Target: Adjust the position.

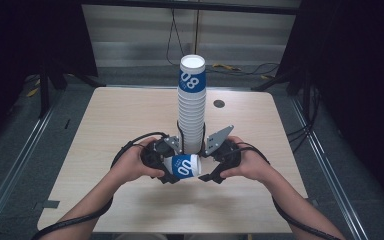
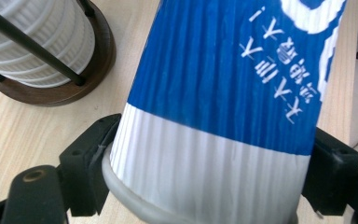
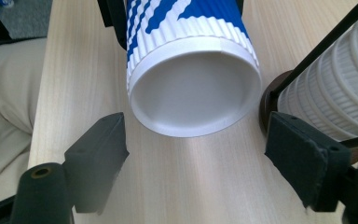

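cup [image 1: 184,166]: blue and white ribbed paper cup, lying level just above the counter [image 1: 130,110], in front of the stack and between the two hands, base toward the right gripper.
left gripper [image 2: 205,177]: pinching the cup near its rolled rim, pads [image 2: 91,163] pressed on either side of the white band.
right gripper [image 3: 193,182]: spread, nothing between the jaws; aimed at the cup's base [image 3: 193,95], short of it and apart.
stack [image 1: 192,100]: tall column of nested cups, upright inside a black wire holder on a dark round foot, just behind the hands.
step in hand: likely a hand-over, or a second hold taken at the base end.
doing it well: keep the left hold steady and level; bring the spread jaws straight on around the narrow base end, centred, before pressing; close gently, since ribbed paper walls dent easily; steer clear of the holder's wire at the right jaw's side.
high view: gives the layout, both hands [image 1: 130,165] flanking the cup, stack height, the dark grommet [image 1: 219,104] farther back.
left gripper view: shows pad contact at the rim and the white lettering on the blue.
right gripper view: shows the recessed base, the gap left to close, and the holder's foot [image 3: 266,105] close by.
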A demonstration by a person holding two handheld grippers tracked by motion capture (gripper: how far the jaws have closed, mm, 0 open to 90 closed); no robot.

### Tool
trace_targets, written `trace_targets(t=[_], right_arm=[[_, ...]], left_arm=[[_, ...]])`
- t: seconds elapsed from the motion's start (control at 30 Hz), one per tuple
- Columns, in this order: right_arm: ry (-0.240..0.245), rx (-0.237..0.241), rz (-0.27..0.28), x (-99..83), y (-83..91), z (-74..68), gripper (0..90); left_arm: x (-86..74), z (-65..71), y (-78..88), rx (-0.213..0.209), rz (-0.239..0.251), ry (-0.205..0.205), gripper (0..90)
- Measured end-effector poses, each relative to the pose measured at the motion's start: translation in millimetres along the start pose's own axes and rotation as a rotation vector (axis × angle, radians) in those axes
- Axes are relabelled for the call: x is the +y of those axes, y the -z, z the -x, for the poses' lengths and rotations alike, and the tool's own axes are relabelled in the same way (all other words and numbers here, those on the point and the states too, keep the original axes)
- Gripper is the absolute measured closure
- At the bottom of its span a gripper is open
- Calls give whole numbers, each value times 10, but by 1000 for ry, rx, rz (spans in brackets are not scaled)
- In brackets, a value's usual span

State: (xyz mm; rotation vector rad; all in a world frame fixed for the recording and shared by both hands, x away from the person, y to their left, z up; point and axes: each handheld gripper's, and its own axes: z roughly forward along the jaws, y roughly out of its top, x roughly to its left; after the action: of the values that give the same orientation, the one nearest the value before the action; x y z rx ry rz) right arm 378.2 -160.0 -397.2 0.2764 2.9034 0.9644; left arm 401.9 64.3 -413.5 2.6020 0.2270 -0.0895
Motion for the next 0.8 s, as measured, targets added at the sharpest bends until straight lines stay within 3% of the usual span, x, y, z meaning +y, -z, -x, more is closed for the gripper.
trace_targets(t=[0.23, 0.8], right_arm=[[31, 3, -49, 53, -22, -6, 197], [63, 15, -88, 103, -110, -27, 186]], left_arm=[[20, 8, -18, -12, -19, 7, 179], [59, 40, -97, -56, -62, 46, 177]])
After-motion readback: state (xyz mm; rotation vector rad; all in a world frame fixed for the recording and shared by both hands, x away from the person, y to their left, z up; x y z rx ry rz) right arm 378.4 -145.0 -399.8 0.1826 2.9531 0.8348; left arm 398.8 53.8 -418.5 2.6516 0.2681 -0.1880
